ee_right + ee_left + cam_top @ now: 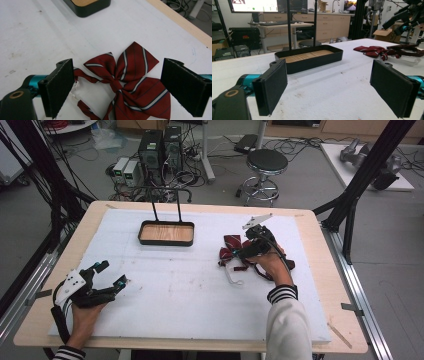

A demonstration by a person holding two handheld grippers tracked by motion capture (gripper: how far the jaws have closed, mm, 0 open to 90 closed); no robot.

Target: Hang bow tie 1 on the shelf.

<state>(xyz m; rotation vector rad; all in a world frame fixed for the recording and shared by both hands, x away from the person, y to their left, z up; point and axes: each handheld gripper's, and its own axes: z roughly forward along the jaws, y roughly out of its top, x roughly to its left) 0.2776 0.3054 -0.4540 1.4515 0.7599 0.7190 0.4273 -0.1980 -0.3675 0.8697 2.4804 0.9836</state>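
Two grippers over the white mat, a striped bow tie between one pair of jaws.

The right gripper (239,253) hangs jaws wide over the dark red bow tie (130,77) toward the table's right edge. The left gripper (112,275), jaws wide and holding nothing, sits near the front-left corner. A black tray (166,233) stands by the far edge, with bare mat (175,285) between.
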